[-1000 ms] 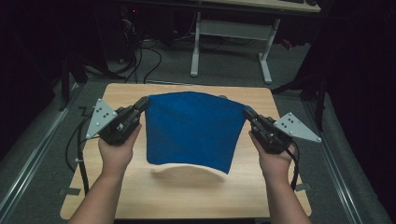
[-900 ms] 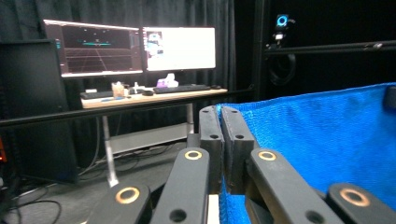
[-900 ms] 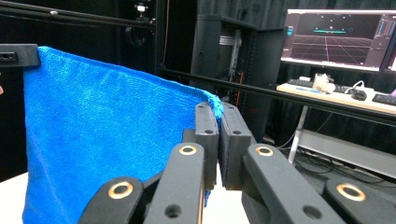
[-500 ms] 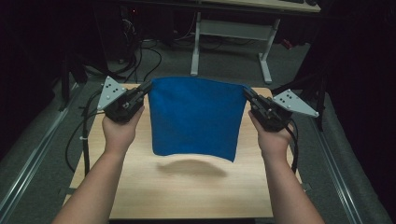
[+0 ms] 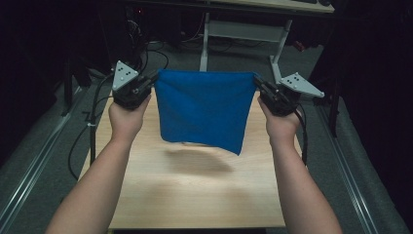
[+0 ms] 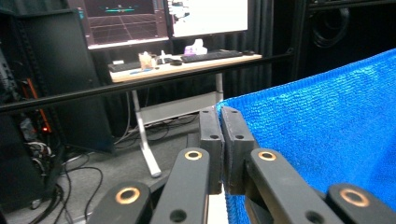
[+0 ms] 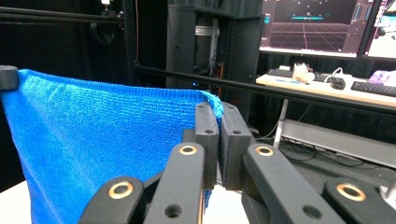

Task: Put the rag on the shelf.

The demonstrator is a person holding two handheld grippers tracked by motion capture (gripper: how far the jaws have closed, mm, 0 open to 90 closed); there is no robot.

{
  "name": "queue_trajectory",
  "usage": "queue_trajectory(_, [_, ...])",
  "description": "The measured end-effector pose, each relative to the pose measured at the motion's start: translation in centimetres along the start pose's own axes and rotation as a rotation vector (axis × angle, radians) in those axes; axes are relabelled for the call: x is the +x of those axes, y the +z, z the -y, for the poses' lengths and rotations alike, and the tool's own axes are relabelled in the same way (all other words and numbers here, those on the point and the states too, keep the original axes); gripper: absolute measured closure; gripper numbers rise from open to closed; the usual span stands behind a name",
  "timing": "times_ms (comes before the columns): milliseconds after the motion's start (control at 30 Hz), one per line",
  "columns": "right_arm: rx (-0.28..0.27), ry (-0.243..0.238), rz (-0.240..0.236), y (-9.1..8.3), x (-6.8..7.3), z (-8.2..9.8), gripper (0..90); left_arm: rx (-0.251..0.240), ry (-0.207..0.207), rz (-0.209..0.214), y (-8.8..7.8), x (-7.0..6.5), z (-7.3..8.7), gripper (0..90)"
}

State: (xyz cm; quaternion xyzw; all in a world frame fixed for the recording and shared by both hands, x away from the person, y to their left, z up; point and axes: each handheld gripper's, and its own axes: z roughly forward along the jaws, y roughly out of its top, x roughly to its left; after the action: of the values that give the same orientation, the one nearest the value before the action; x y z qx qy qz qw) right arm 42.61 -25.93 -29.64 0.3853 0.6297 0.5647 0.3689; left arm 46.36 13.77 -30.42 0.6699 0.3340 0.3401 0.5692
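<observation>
A blue cloth (image 5: 203, 109) hangs in the air over the far half of the wooden table (image 5: 195, 195), stretched between my two grippers. My left gripper (image 5: 154, 81) is shut on its upper left corner, and my right gripper (image 5: 256, 81) is shut on its upper right corner. In the left gripper view the jaws pinch the cloth's (image 6: 322, 140) corner at the left gripper's (image 6: 221, 113) tips. In the right gripper view the cloth (image 7: 102, 144) runs off to the left from the right gripper's (image 7: 215, 108) tips, and the other gripper's tip (image 7: 8, 77) holds the far corner. The cloth's lower edge hangs free above the table.
Beyond the table stands a desk on a white frame (image 5: 243, 34) carrying monitors (image 7: 308, 25), a keyboard and small items. Cables (image 5: 85, 131) trail down the table's left side. Dark racks and black curtains surround the area.
Both hands have lifted the cloth off the table and carried it away toward the far edge. It lay partly on the table a second ago and now hangs free.
</observation>
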Motion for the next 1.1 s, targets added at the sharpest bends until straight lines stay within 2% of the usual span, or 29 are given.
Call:
queue_trajectory(133, [0.011, 0.009, 0.014, 1.1, -0.5, -0.1, 88.2, 0.009, 0.012, -0.017, 1.1, 0.2, -0.2, 88.7])
queue_trajectory(233, [0.009, 0.035, 0.013, 1.8, -1.1, -0.3, 88.2, -0.004, -0.009, -0.022, 1.6, 0.4, -0.1, 88.7])
queue_trajectory(400, [0.010, 0.021, 0.026, 2.8, -1.6, -0.7, 88.2, 0.006, -0.004, -0.039, 3.1, 0.7, -0.1, 88.7])
queue_trajectory(533, [0.035, 0.022, 0.041, 4.1, -2.4, -0.3, 88.2, 0.014, -0.008, -0.054, 4.2, 1.1, 0.1, 88.6])
queue_trajectory(667, [0.088, 0.015, 0.053, 5.5, -2.9, 0.9, 88.2, 0.071, 0.011, -0.063, 5.5, 1.4, 1.2, 88.5])
queue_trajectory(767, [0.123, 0.020, 0.055, 6.4, -3.1, 1.6, 88.2, 0.107, 0.004, -0.069, 6.3, 1.6, 2.1, 88.5])
queue_trajectory(833, [0.146, 0.015, 0.059, 7.0, -3.2, 2.1, 88.2, 0.129, -0.012, -0.066, 6.6, 1.8, 2.9, 88.4])
queue_trajectory(900, [0.179, -0.010, 0.068, 7.5, -3.1, 2.7, 88.2, 0.160, -0.025, -0.060, 7.0, 1.9, 3.7, 88.4])
queue_trajectory(967, [0.223, -0.032, 0.076, 8.1, -2.9, 3.7, 88.2, 0.212, -0.053, -0.038, 7.4, 2.0, 5.2, 88.4])
queue_trajectory(1100, [0.298, -0.064, 0.077, 8.8, -2.5, 6.2, 88.2, 0.290, -0.079, -0.008, 7.7, 2.1, 8.0, 88.4])
